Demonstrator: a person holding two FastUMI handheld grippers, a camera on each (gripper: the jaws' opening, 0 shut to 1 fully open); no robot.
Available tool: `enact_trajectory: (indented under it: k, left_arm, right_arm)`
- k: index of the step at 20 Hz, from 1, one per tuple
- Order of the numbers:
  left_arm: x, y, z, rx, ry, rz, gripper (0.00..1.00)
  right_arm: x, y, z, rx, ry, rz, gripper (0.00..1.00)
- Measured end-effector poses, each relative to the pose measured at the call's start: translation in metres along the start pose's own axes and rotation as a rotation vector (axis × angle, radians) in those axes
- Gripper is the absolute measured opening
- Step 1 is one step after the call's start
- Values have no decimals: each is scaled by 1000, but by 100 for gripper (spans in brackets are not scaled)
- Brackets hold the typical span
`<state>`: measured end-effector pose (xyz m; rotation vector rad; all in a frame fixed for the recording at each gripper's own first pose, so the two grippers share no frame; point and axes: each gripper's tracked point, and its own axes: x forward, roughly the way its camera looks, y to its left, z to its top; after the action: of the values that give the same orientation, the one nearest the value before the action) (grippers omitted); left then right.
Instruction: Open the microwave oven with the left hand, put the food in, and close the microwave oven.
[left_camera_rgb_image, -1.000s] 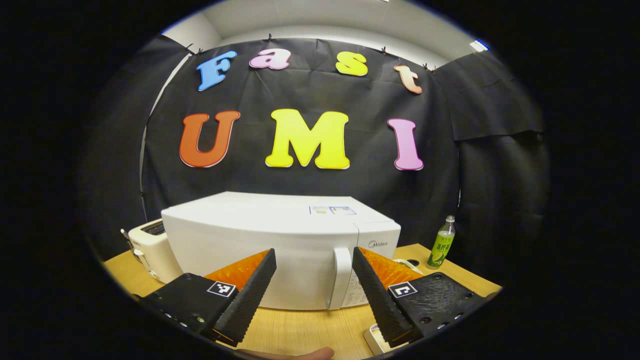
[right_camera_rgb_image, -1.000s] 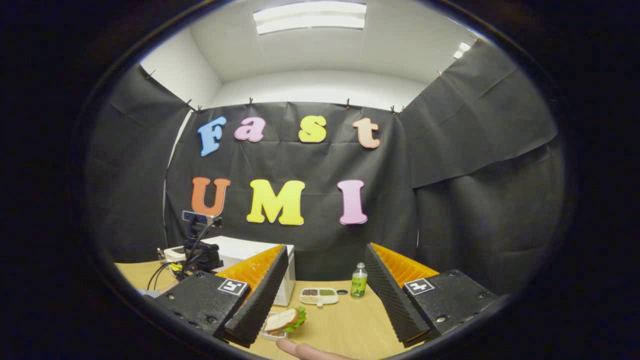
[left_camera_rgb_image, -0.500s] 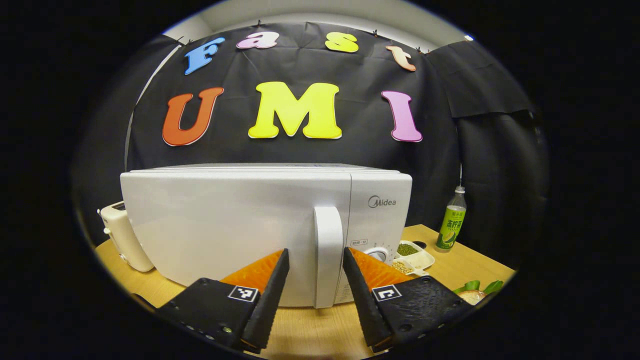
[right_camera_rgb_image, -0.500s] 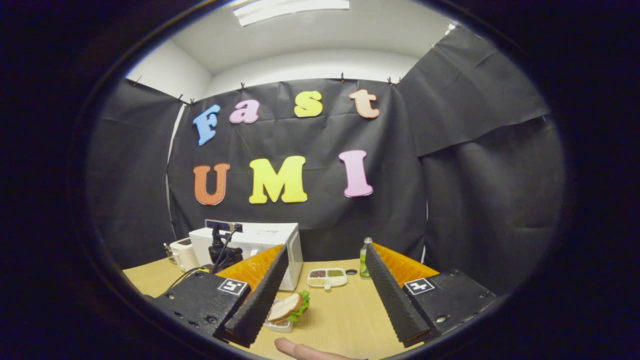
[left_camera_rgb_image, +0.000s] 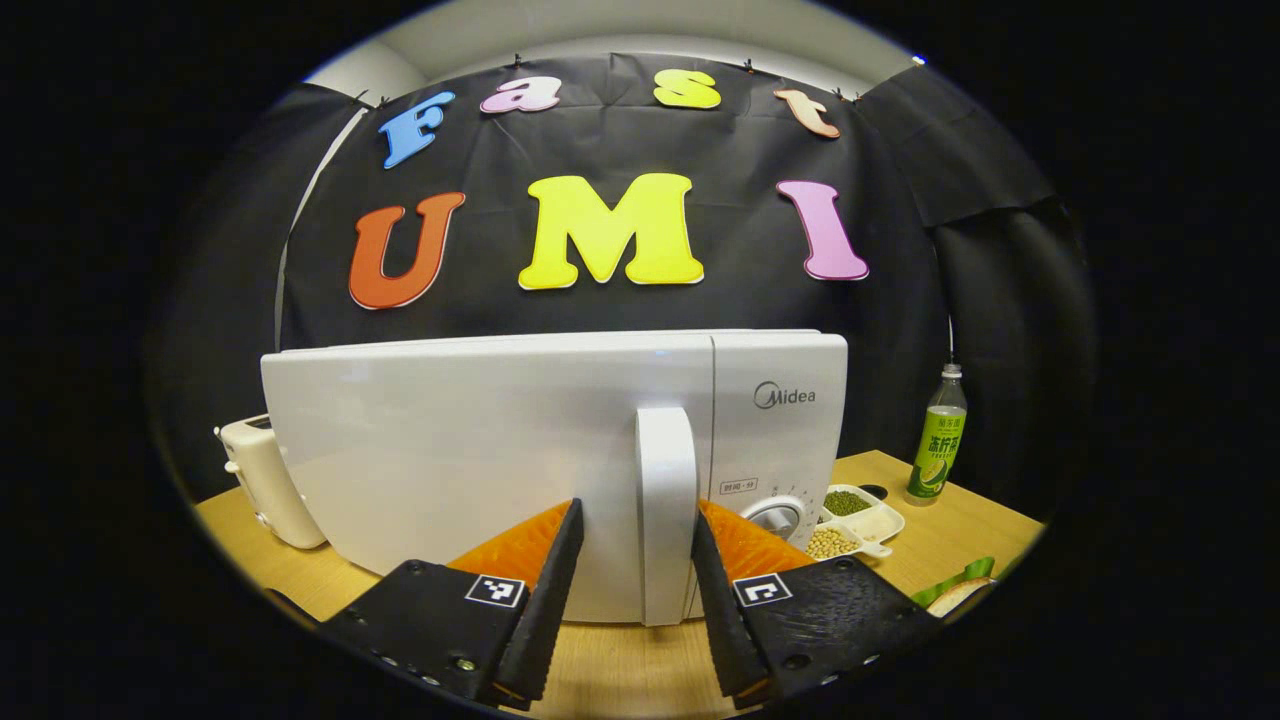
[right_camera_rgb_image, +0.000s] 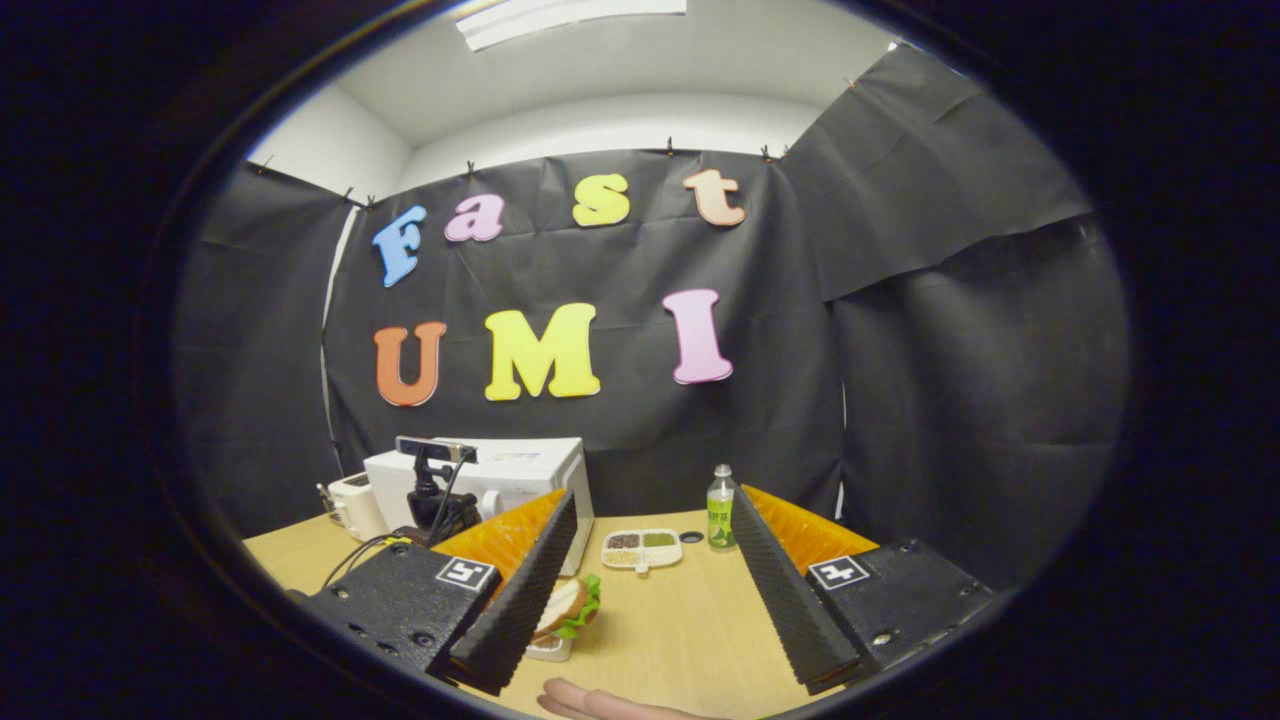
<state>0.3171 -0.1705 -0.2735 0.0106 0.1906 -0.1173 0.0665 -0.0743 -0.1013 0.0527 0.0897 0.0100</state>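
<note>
The white microwave (left_camera_rgb_image: 480, 450) stands shut on the wooden table, its upright handle (left_camera_rgb_image: 667, 500) at the door's right edge. My left gripper (left_camera_rgb_image: 636, 512) is open with one finger on each side of that handle; the right-hand finger is almost against it, the left-hand one stands a little off. The food is a sandwich with lettuce (right_camera_rgb_image: 568, 607) on a small white dish near the table's front, just by the left finger of my right gripper (right_camera_rgb_image: 652, 498). That gripper is open and holds nothing. The sandwich's edge (left_camera_rgb_image: 955, 592) peeks in low right in the left gripper view.
A cream toaster (left_camera_rgb_image: 265, 480) sits left of the microwave. To its right lie a divided dish of beans (left_camera_rgb_image: 850, 515) and a green bottle (left_camera_rgb_image: 940, 440). The other gripper's body with cables (right_camera_rgb_image: 432, 495) hangs before the microwave (right_camera_rgb_image: 530, 465). A fingertip (right_camera_rgb_image: 600, 702) shows at the bottom.
My left gripper has dropped to door height and come up to the microwave, its fingers narrowing around the handle. The right gripper view has tilted down slightly, still open over the table.
</note>
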Motion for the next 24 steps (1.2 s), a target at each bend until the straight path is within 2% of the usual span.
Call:
enact_trajectory:
  k: [1,3,4,5,6,7,8,9,10,12,13,16,17,18,19,22,23,24]
  left_arm:
    - [0,-8,2,-2,0,-29,39]
    - [1,-7,3,33,5,-11,20]
    - [0,-5,2,34,10,-11,20]
    - [-3,-8,2,9,19,-20,20]
    - [-2,-10,0,-8,28,-35,10]
    - [-4,-8,-1,-19,39,-47,9]
    - [-5,-9,0,-27,39,-60,10]
    - [-5,-8,-1,-28,43,-71,18]
    - [-5,-8,0,-34,39,-78,10]
    - [-7,-10,0,-45,31,-62,9]
    - [-16,-7,1,-40,32,-50,0]
    - [-47,-4,-2,-21,-2,-86,0]
    - [-61,-1,-4,-32,-3,-112,0]
    - [-72,1,-6,-31,2,-135,0]
    - [-86,5,-5,-31,-6,-158,0]
    - [-118,19,-9,-13,-14,-203,0]
    - [-129,25,-10,-10,-18,-217,0]
    - [-140,31,-12,-9,-16,-233,0]
  right_arm:
    - [0,-3,-1,-4,-2,-5,99]
    - [0,-7,0,-7,-5,-12,99]
    - [0,-8,-2,-7,-4,-11,99]
    - [1,-8,-4,-6,0,-10,91]
    - [2,-9,-6,-3,7,-10,99]
    - [3,-10,-7,0,11,-9,91]
    - [3,-11,-8,3,14,-10,92]
    - [3,-13,-10,7,16,-13,92]
    - [4,-14,-11,11,18,-15,92]
    - [5,-17,-15,14,22,-19,92]
    - [6,-18,-15,15,25,-21,92]
    - [7,-21,-20,22,39,-33,92]
    - [6,-20,-20,26,40,-31,99]
    - [5,-18,-19,30,40,-31,92]
    - [3,-16,-20,34,40,-32,99]
    - [-7,-2,-21,43,40,-17,99]
    - [-11,4,-21,39,41,-10,91]
    - [-15,8,-20,34,37,-7,99]
